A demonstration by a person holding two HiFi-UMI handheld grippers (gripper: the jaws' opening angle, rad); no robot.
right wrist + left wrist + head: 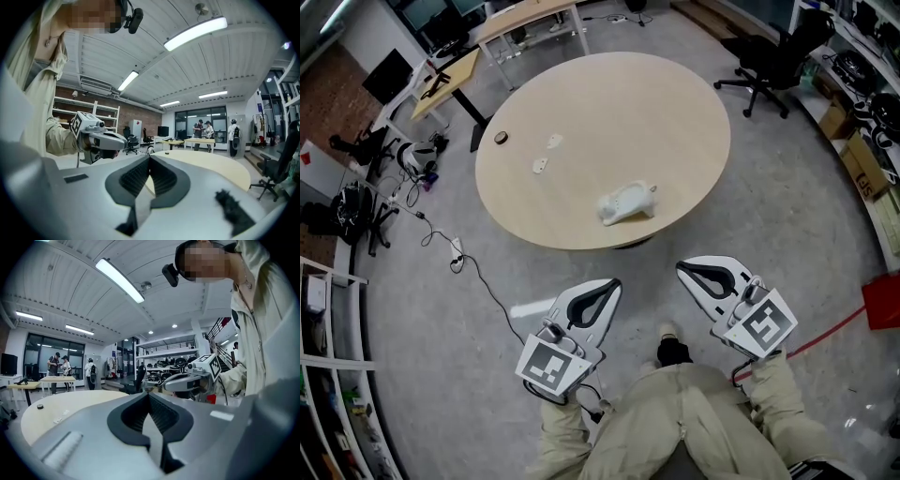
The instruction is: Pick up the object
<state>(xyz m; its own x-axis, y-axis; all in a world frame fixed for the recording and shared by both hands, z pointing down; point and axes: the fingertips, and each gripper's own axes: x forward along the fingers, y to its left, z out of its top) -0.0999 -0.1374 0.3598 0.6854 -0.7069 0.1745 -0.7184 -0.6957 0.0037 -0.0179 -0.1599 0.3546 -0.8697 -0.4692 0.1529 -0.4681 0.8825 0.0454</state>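
Though lumpy, 1 white object [627,202]

The head camera looks steeply down from above the person onto the round table [581,112], the left gripper [615,283] and the right gripper [682,268], while each gripper camera looks nearly level along its own jaws across that table, catching the other gripper alongside.

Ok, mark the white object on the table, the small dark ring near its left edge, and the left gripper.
white object [628,202]: head view, middle of its body.
small dark ring [501,138]: head view, on the ring.
left gripper [615,282]: head view, tip of its closed jaws.
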